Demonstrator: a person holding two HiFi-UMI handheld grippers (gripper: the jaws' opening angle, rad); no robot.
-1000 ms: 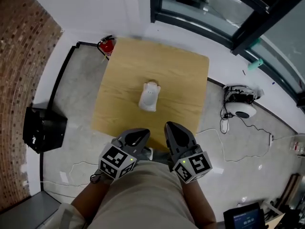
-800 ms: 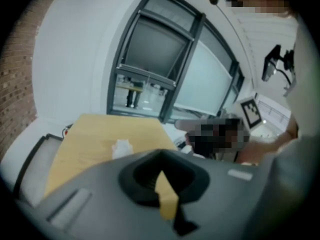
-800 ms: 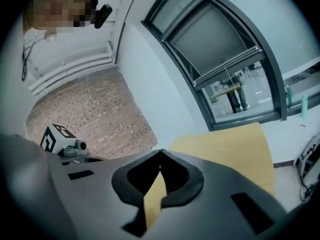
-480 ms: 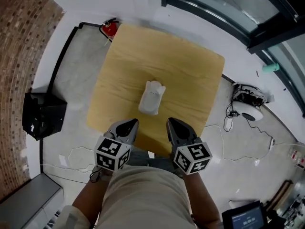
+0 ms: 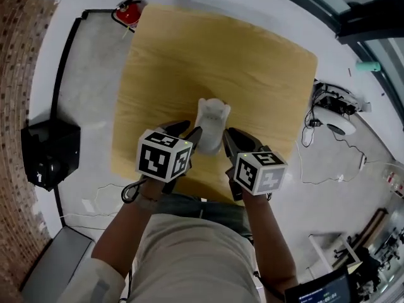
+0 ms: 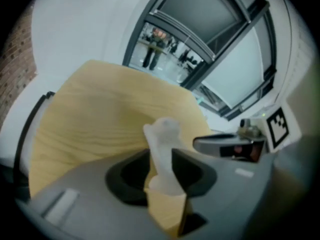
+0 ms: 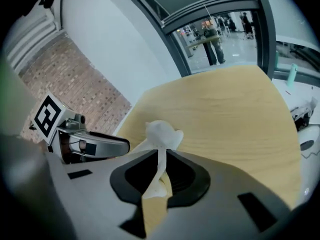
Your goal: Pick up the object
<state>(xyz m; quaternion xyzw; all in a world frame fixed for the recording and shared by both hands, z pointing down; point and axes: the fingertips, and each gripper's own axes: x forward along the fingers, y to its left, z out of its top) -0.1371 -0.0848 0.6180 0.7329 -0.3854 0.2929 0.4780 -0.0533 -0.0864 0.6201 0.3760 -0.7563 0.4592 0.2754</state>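
Both grippers have come forward from the near edge of the table (image 5: 189, 55) since half a second ago and now meet at the object (image 5: 211, 122), a pale, soft-looking lump lying near the middle of the wood. We see the left gripper (image 5: 194, 136) against its left flank and the right gripper (image 5: 226, 137) against its right flank.

Looking along the left gripper (image 6: 161, 169), we find its jaws drawn in close, with the object (image 6: 162, 154) filling the narrow gap between the dark pads. Along the right gripper (image 7: 161, 176), the jaws are likewise nearly together, pinching a thin fold of the object (image 7: 161, 134) that runs down between them.

We judge the grasp step to be just made, with the object not yet off the table. Next we need a straight lift with both grippers rising together. If one leads, the soft thing may stretch or slip out of the thinner right-hand pinch.
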